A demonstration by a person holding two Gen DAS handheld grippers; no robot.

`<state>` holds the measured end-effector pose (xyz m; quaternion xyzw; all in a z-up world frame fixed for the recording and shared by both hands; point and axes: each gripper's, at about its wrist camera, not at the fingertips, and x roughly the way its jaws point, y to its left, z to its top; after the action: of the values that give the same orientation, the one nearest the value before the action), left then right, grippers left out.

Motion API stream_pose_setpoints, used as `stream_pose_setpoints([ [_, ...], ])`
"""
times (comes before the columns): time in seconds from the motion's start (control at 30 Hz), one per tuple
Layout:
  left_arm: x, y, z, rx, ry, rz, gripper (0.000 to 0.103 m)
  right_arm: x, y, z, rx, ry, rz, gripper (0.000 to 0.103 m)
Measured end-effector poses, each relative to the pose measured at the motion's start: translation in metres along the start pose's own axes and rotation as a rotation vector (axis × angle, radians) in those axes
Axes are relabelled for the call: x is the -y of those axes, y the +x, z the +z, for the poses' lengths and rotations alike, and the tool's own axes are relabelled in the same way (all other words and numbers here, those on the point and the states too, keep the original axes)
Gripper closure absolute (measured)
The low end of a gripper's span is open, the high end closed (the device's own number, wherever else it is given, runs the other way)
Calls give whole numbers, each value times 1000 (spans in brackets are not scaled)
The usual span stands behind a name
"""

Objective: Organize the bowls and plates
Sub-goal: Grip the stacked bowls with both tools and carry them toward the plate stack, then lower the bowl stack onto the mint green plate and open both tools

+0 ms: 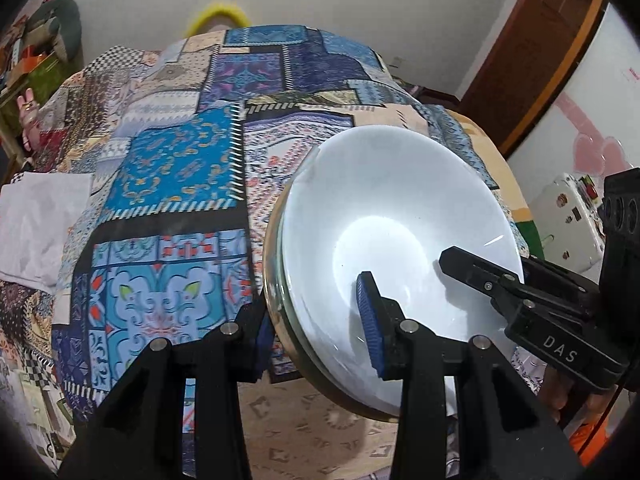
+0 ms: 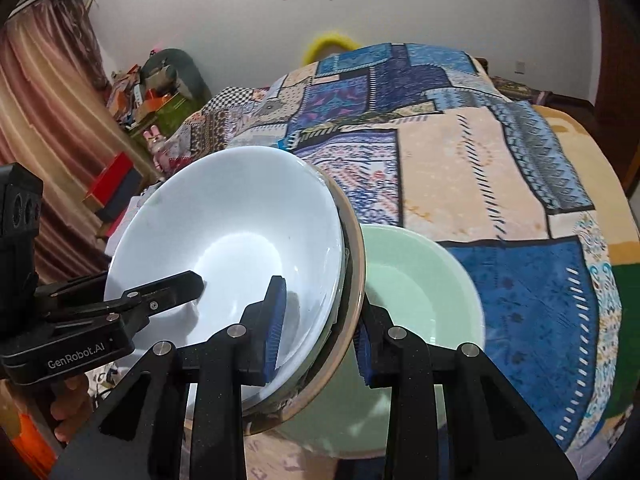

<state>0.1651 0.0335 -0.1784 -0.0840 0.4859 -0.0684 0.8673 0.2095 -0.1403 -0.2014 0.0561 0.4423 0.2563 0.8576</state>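
A stack of dishes is held between both grippers above the patchwork bedspread (image 1: 176,168). The top one is a white bowl (image 1: 392,216), also in the right wrist view (image 2: 224,224), nested in a clear glass dish with a brown-rimmed one (image 2: 358,264) under it. My left gripper (image 1: 316,332) is shut on the stack's left rim, one blue pad inside the bowl. My right gripper (image 2: 320,328) is shut on the opposite rim; it also shows in the left wrist view (image 1: 480,272). A pale green bowl (image 2: 420,280) sits on the bed just beyond the stack.
White paper or cloth (image 1: 36,224) lies at the bed's left edge. A cluttered shelf with boxes (image 2: 140,92) and a curtain (image 2: 40,120) stand on the left. A wooden door (image 1: 540,48) and a white appliance (image 1: 568,216) are to the right.
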Motion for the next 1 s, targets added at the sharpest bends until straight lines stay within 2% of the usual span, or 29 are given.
stream_pose_setpoints([
  [0.5,38,30,3,-48,54,-37,65,40,-11,-12,-3,67,-40,75],
  [1.0,31,65,-1,-112,35,-17,65,55,16,-21,-68,106,-27,75],
])
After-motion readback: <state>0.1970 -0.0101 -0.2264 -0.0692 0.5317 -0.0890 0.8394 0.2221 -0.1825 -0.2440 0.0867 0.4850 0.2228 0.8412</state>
